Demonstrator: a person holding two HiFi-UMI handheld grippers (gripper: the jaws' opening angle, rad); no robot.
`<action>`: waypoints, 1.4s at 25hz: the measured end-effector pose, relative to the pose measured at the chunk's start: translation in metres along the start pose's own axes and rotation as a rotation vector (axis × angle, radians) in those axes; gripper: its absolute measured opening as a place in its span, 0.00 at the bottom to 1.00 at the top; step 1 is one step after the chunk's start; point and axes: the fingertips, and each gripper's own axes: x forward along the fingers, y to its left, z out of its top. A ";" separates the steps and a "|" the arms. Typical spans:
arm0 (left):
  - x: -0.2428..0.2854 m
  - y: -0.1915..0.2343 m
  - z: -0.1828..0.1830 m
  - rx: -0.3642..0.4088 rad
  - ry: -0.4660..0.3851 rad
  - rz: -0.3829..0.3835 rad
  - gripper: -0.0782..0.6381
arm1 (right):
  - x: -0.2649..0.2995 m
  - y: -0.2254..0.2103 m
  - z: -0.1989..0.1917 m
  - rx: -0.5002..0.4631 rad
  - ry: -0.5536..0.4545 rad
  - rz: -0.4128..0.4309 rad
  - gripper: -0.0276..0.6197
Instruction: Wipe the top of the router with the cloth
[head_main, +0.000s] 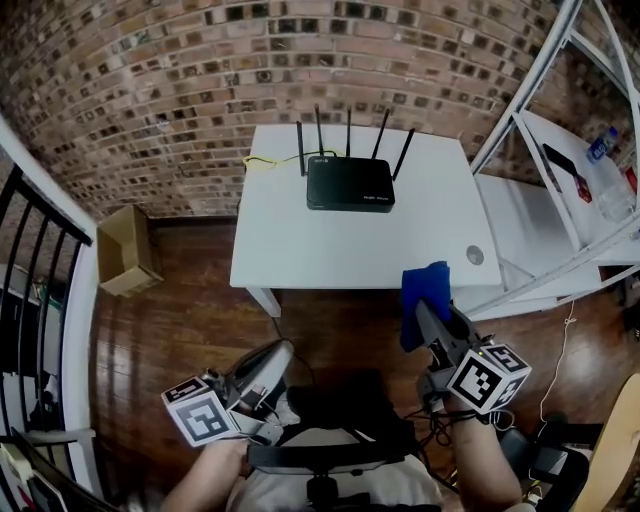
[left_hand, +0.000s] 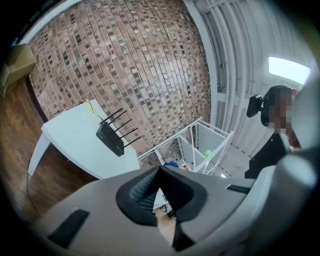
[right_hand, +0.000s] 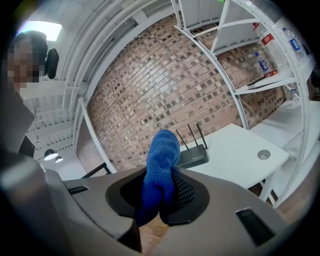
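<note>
Tongs first: the right gripper (head_main: 421, 310) is clamped on the blue cloth (head_main: 425, 285), which stands up out of the jaws in a bunched fold. The left gripper (head_main: 278, 355) is pinched closed with nothing in it.

The router (head_main: 350, 185) is sat toward the far side of the white table (head_main: 290, 255), untouched. Its long axis runs 9 to 3 o'clock, with the antennas along the back edge. From the cloth it's found at roughly 11 o'clock, well apart, with the table's near edge in between. From the left gripper it's more like 1 o'clock and further off, so the cloth side is judged the nearer one.

Pose-wise, the right gripper is held out past the body, tipped toward 11 o'clock, while the left is kept low by the torso. A forward reach is probably what's needed next.
</note>
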 end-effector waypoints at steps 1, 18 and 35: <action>0.001 0.003 0.004 0.000 0.001 0.002 0.13 | 0.005 -0.002 0.001 0.002 -0.001 -0.004 0.21; 0.152 0.079 0.085 0.008 -0.015 0.097 0.13 | 0.172 -0.103 0.065 0.025 0.065 0.094 0.21; 0.284 0.116 0.152 0.049 0.009 0.136 0.13 | 0.272 -0.186 0.135 0.025 0.105 0.088 0.21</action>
